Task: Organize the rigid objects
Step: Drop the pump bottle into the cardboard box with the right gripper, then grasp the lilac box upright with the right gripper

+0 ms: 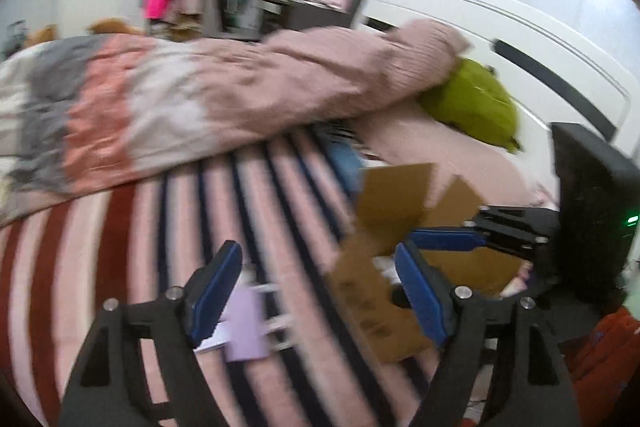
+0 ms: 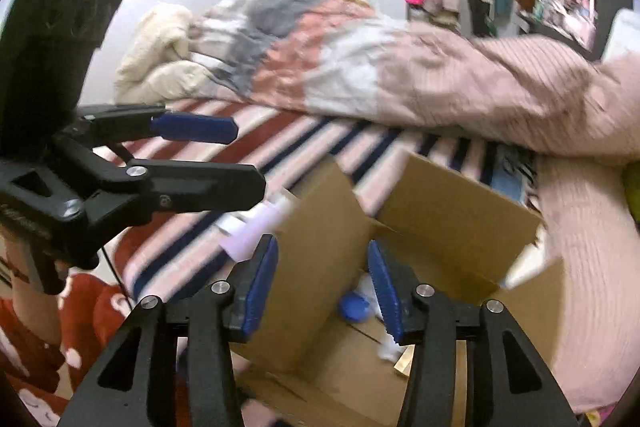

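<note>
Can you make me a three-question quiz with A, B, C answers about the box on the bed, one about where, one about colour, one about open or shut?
1. Where does the cardboard box sit?
A. on the striped bed cover
B. on a shelf
C. on a chair

2. What colour are the right gripper pads?
A. red
B. blue
C. yellow

3. How is the box?
A. taped shut
B. crushed flat
C. open, flaps up

Answers: 1 A, stripes run beside it; 2 B, both pads show blue; 3 C, its inside and a blue object are visible.
</note>
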The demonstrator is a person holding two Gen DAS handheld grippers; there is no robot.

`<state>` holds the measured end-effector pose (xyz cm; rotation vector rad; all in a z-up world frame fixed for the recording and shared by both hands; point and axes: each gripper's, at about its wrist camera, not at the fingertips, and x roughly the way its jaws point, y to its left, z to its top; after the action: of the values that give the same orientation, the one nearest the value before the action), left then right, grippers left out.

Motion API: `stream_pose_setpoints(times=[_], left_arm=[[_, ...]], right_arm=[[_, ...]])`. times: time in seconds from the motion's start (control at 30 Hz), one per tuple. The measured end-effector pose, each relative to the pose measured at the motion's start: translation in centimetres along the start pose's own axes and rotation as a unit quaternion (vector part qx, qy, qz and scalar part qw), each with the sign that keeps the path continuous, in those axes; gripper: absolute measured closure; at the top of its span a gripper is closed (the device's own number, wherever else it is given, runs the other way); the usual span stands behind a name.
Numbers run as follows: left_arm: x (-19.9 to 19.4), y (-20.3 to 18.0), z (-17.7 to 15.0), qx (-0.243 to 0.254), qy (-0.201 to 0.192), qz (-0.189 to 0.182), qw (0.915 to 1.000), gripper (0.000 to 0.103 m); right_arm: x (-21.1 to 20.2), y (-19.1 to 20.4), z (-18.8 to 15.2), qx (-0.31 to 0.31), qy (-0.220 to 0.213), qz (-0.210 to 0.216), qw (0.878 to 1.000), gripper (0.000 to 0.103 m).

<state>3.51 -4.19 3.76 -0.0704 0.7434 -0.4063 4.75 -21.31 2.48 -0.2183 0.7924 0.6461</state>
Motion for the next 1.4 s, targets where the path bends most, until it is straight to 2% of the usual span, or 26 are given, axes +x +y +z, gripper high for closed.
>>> stream_pose_setpoints(times=[0.17,0.27,0.33,0.4,0.53,0.63,0.7,0.77,0.8,0.83,0.87,0.97,1.13,1.27,1.4], left_arm=[[-3.3,6.5,-4.0,-0.048,-0.019,0.078,0.9956,0.023],[-3.6,9.6,-6.4,-0.068,-0.014,0.100,0.9926,0.023],[-3.4,11.4,-8.1,-0.078,-0.006,0.106,0.9913,0.023],[-2.8,12.7,-9.4,-0.083,0.000,0.107,0.9907,0.023],[-1.6,14.8,-11.4,-0.093,0.011,0.105,0.9900,0.023],[-0.5,15.7,-12.2,-0.100,0.021,0.094,0.9903,0.023],[0.0,15.9,-12.6,-0.100,0.028,0.093,0.9902,0.023],[0.5,16.1,-12.7,-0.102,0.033,0.092,0.9900,0.023],[0.7,16.2,-12.8,-0.103,0.034,0.090,0.9900,0.023],[0.9,16.2,-12.8,-0.105,0.036,0.089,0.9899,0.023],[1.0,16.2,-12.8,-0.106,0.038,0.089,0.9897,0.023],[0.9,16.0,-12.7,-0.108,0.042,0.090,0.9892,0.023],[0.2,15.0,-11.9,-0.116,0.035,0.067,0.9904,0.023],[-1.1,12.8,-10.2,-0.108,0.013,0.040,0.9933,0.023],[-3.0,9.8,-7.8,-0.094,-0.022,0.012,0.9953,0.023]], right_arm=[[2.0,6.1,1.7,-0.043,-0.010,0.066,0.997,0.053],[5.0,9.5,2.3,-0.062,0.016,0.110,0.992,0.048],[7.9,11.0,2.3,-0.050,0.042,0.114,0.991,0.042],[10.3,11.7,1.8,-0.037,0.062,0.095,0.993,0.042],[15.2,10.7,-0.1,0.023,0.084,0.005,0.996,0.041],[16.9,8.9,-1.5,0.077,0.081,-0.056,0.992,0.041],[17.6,8.1,-2.0,0.099,0.080,-0.065,0.990,0.041],[18.3,8.0,-2.1,0.091,0.090,-0.068,0.989,0.042],[18.5,8.1,-2.1,0.083,0.091,-0.075,0.990,0.045],[18.7,8.4,-2.1,0.076,0.089,-0.077,0.990,0.059],[18.8,8.7,-2.2,0.067,0.086,-0.077,0.991,0.064],[19.1,9.6,-2.1,0.032,0.078,-0.079,0.993,0.068],[18.3,10.8,-1.7,0.001,0.062,-0.035,0.997,0.068],[15.5,12.1,-0.6,-0.039,0.037,0.021,0.998,0.068],[11.4,13.1,0.7,-0.076,0.003,0.083,0.994,0.068]])
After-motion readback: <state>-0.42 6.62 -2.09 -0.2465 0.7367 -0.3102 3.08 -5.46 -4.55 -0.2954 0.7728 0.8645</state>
